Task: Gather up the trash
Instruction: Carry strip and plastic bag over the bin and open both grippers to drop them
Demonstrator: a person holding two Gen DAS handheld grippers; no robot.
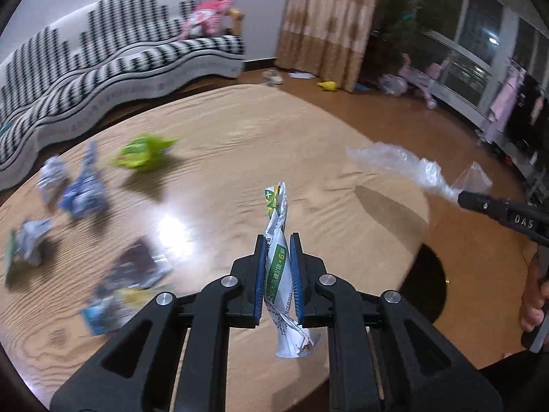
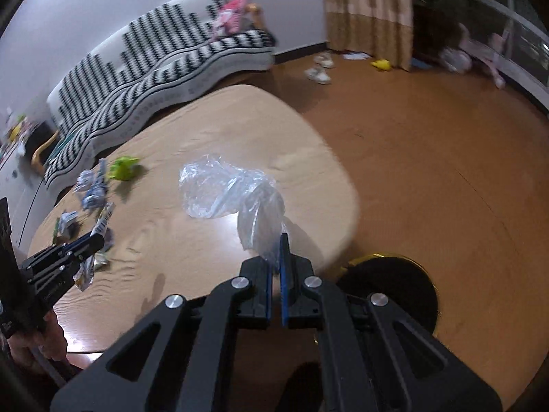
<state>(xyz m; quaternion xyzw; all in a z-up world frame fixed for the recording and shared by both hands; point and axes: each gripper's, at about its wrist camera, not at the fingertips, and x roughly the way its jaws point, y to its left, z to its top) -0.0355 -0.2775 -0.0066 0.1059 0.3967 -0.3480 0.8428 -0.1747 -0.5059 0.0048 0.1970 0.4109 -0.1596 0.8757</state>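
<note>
1. Wrapper first: a crumpled white and green foil sachet (image 1: pixel 278 240) with printed lettering is pinched between the blue pads of the left gripper (image 1: pixel 278 240), above a pale wood-grain table (image 1: pixel 240 158).
2. Its long axis runs nearly upright in the left wrist view, the top end pointing toward 12 o'clock and the twisted lower end hanging toward 6 o'clock below the pads.
3. A crinkled clear plastic bag (image 2: pixel 230 192) is clamped by one corner in the right gripper (image 2: pixel 276 240), whose jaws are closed tight on the film.
4. The bag billows away from the jaws toward 10 o'clock in the right wrist view, over the table's near right part.
5. More litter lies on the table toward 9 and 10 o'clock in the left wrist view: a bright green crumpled wrapper (image 1: pixel 145 152), blurred blue and white wrappers (image 1: pixel 84 189), and a dark packet (image 1: pixel 137 264).
6. A round black base (image 2: pixel 391 292) with a gold rim sits on the brown floor at 4 o'clock of the table.
</note>
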